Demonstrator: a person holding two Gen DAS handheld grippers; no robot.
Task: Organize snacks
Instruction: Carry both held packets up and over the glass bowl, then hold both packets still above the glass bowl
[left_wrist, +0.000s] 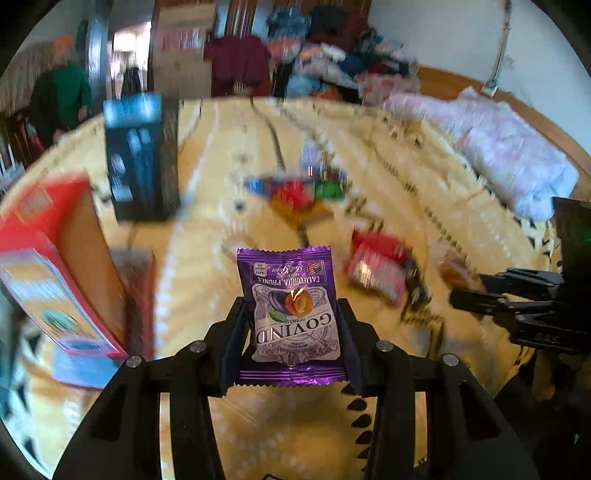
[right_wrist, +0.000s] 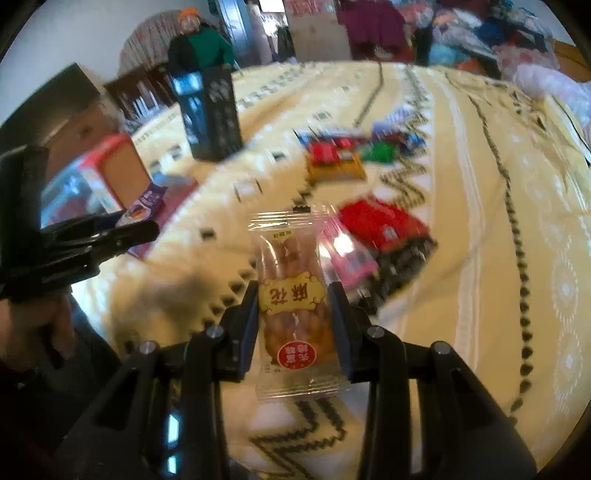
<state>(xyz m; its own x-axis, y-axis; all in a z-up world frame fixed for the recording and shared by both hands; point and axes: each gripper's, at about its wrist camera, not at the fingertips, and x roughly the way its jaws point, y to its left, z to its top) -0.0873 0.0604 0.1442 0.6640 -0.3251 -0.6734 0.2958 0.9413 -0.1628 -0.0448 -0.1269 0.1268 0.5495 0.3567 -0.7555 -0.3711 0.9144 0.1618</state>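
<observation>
The prune packet (left_wrist: 293, 314) is purple and white with an orange-fleshed plum picture. The twist-snack wrapper (right_wrist: 293, 314) is clear, golden brown inside, with a red round seal. At twelve o'clock, the bed cover (left_wrist: 229, 177) is cream-yellow with black zigzags.

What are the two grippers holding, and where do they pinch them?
The left gripper pinches a purple prune packet by its two side edges, near the lower half. The right gripper pinches a clear twisted-snack packet by its sides, around the middle.
</observation>
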